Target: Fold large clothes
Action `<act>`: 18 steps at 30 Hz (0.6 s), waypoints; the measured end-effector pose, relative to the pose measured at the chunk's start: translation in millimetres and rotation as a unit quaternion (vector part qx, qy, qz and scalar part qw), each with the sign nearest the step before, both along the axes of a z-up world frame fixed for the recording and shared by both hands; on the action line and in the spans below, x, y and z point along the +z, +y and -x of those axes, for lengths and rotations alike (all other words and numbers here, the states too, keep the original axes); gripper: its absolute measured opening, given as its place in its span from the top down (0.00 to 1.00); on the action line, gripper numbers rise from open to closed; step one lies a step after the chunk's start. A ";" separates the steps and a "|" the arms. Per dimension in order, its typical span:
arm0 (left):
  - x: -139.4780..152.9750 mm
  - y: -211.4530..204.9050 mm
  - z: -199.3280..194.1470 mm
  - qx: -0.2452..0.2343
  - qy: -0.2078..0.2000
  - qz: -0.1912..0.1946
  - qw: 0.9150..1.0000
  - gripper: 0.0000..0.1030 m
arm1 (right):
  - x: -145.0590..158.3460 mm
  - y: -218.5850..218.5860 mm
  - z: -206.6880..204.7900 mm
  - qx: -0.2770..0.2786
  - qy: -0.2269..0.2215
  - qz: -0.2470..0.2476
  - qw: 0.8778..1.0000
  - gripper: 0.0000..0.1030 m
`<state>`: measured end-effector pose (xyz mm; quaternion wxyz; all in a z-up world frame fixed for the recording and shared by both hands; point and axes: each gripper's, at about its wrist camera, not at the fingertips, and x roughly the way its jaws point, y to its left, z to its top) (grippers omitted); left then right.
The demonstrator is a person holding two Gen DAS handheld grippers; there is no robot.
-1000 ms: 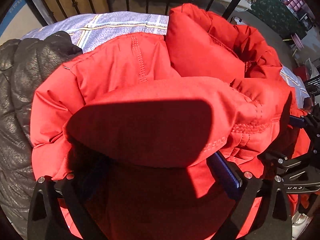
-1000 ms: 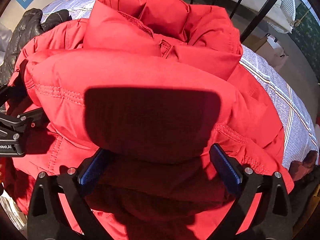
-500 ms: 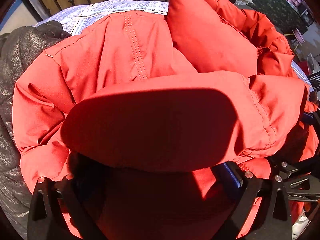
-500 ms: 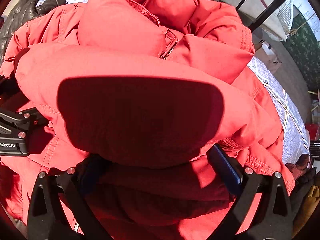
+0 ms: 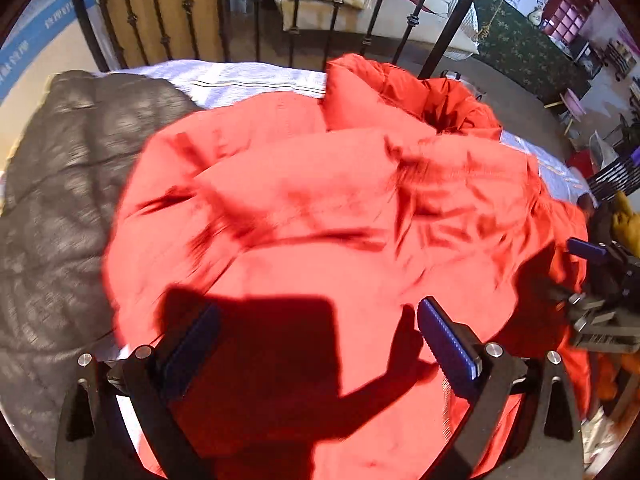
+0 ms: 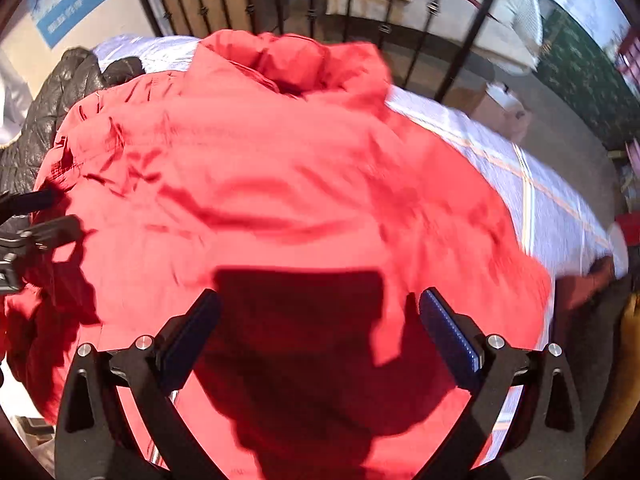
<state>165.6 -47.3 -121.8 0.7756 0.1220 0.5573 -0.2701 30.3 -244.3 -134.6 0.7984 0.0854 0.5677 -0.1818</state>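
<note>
Left wrist view: puffy red padded jacket [image 5: 320, 208] lies bunched on the striped pale bedsheet [image 5: 240, 80], collar toward the iron rail; long axis unclear. Left gripper [image 5: 316, 344] and right gripper [image 6: 318, 332] hover spread, holding nothing. Fold step apparently released; next, regrasp an edge.

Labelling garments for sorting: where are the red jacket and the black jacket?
red jacket [image 5: 320, 200]: left wrist view, its puffy middle panel.
black jacket [image 5: 60, 200]: left wrist view, its quilted body.
</note>
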 end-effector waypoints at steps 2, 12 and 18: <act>6.1 14.8 3.8 0.015 -0.008 -0.012 1.000 0.06 | 0.0 -9.0 17.9 -0.021 -0.001 -0.013 1.000 0.05; 6.4 165.4 -1.2 0.211 0.043 -0.003 0.977 0.06 | -9.7 -50.8 123.4 -0.146 0.022 -0.050 0.988 0.05; 2.1 198.9 13.1 0.199 0.054 -0.005 0.979 0.06 | -21.2 -73.8 165.9 -0.194 0.029 -0.096 0.976 0.05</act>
